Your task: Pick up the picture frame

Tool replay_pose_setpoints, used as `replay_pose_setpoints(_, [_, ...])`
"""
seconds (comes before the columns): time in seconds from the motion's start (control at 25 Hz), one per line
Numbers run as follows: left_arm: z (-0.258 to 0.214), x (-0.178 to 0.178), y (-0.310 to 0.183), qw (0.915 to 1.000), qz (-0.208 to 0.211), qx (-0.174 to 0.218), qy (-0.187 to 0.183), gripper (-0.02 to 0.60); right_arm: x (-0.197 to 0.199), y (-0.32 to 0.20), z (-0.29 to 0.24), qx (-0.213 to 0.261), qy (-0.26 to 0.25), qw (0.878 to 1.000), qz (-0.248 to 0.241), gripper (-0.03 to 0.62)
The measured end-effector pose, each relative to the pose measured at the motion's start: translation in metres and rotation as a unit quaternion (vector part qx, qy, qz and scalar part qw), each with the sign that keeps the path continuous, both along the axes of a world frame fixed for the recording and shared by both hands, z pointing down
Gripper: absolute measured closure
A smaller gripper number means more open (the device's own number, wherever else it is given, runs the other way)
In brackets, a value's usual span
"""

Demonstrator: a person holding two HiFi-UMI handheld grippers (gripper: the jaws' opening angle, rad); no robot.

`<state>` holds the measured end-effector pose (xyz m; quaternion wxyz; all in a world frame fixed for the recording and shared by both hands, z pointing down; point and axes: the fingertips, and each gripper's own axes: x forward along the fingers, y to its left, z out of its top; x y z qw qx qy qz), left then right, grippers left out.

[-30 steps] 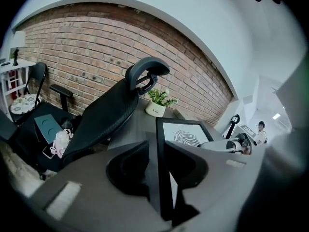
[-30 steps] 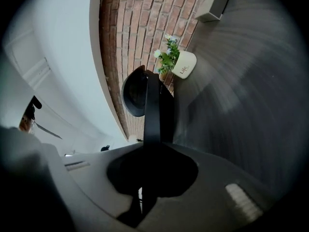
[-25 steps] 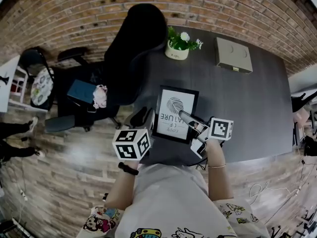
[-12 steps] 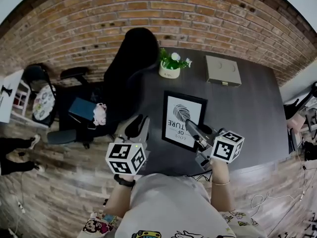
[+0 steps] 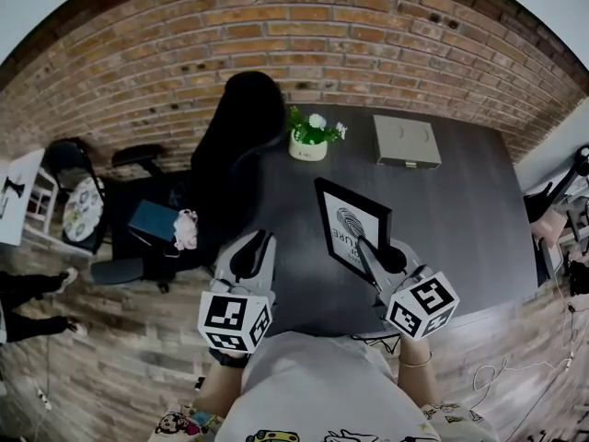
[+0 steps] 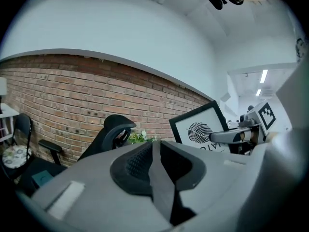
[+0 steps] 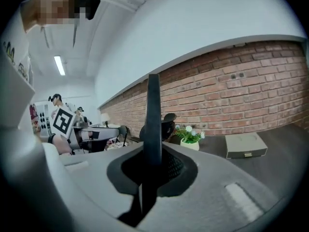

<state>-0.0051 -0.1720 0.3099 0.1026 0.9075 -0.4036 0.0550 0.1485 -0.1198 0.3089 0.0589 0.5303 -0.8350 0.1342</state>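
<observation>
Head view showed both arms bent and reaching away from the person's chest, each hand carrying its tool almost level and aimed at the far brick wall. The left claw hovered off the worktop's near-left edge, its marker cube nearest the body. It was released and empty, with only a narrow gap between the jaws, which had just been closing. The right claw was rolled onto its side, its cube tipped toward the near right, and it was clenched on the near edge of the picture frame.

That frame was held up over the near middle of the worktop, tilted on edge, with its face turned to the left. It had a thin black border and a white sheet printed with a dark fingerprint-like oval and a line of letters. In the right gripper view it appeared edge-on, as a slim black strip between the jaws. Farther off stood a potted plant and a flat grey box.
</observation>
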Motion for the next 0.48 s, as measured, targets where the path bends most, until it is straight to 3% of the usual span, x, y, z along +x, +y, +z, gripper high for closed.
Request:
replay_pose_setpoints(0.28, [0.009,-0.015,0.007,0.9998,-0.006,-0.001,-0.018,0.548,0.007,0.008,-0.007,0.041,0.053,0.997,0.038,0.58])
replay_pose_setpoints(0.48, [0.016,-0.026,0.011,0.9993,-0.017,-0.003,-0.033,0.566,0.01,0.012,-0.005,0.052,0.062,0.995,0.058,0.58])
